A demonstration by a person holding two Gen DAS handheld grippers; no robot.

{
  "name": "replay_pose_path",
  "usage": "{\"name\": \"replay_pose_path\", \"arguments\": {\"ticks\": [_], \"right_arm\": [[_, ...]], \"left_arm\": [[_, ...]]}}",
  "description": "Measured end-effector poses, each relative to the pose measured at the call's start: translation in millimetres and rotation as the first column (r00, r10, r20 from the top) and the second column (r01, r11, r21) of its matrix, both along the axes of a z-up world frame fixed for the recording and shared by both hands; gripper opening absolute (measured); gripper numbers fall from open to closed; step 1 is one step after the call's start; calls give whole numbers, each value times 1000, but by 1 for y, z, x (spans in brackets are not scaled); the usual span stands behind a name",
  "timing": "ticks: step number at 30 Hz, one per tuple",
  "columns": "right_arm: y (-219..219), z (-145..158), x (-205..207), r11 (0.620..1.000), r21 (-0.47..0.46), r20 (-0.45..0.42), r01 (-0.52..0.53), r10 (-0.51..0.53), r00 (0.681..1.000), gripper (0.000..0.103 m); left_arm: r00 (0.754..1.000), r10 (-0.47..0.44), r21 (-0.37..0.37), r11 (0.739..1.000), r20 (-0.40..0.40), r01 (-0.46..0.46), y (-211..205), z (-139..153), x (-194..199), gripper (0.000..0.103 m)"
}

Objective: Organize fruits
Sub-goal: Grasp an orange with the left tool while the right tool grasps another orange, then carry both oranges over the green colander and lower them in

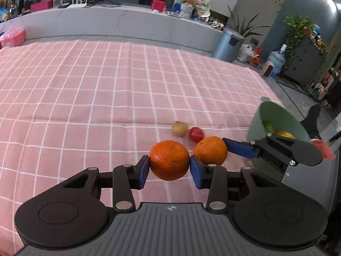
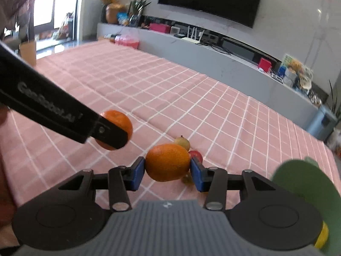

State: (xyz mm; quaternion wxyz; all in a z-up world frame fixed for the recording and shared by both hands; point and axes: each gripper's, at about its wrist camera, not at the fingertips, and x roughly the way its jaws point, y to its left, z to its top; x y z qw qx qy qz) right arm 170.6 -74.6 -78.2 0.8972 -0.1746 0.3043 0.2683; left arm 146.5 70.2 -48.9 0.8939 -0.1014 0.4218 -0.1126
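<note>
The left gripper (image 1: 169,166) is clamped on a round, dimpled orange (image 1: 169,160), clear of the pink checked tablecloth (image 1: 85,89). The right gripper (image 2: 167,171) pinches a smoother oval orange (image 2: 167,162). The pale green plastic bowl (image 1: 275,117) lies furthest right, so the right hand is judged nearer.

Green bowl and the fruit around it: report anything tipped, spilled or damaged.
The green bowl looks tipped, its opening facing sideways with a lime and a yellow fruit inside. No fruit appears damaged; a red fruit and a brownish one lie loose on the tablecloth.
</note>
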Motion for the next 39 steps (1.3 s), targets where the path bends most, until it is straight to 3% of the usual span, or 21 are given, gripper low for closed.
{"name": "replay_pose_path", "arguments": {"ticks": [8, 15, 23, 30, 39], "right_arm": [[-42, 34, -31, 991, 117, -47, 65, -60, 997, 43], [-101, 57, -47, 966, 181, -86, 187, -174, 981, 43], [-161, 69, -35, 932, 196, -148, 304, -278, 949, 43], [-196, 66, -12, 938, 162, -178, 305, -276, 944, 43], [-206, 49, 24, 922, 216, -245, 321, -267, 932, 43]], "left_arm": [[995, -90, 11, 996, 47, 90, -29, 25, -12, 46], [977, -193, 41, 981, 91, 190, -67, 42, -11, 46], [921, -367, 144, 926, 130, 349, -132, 52, 1, 46], [881, -471, 213, 867, 49, 451, -175, 36, 18, 46], [843, -528, 260, 803, -107, 536, -202, 16, 43, 46]]}}
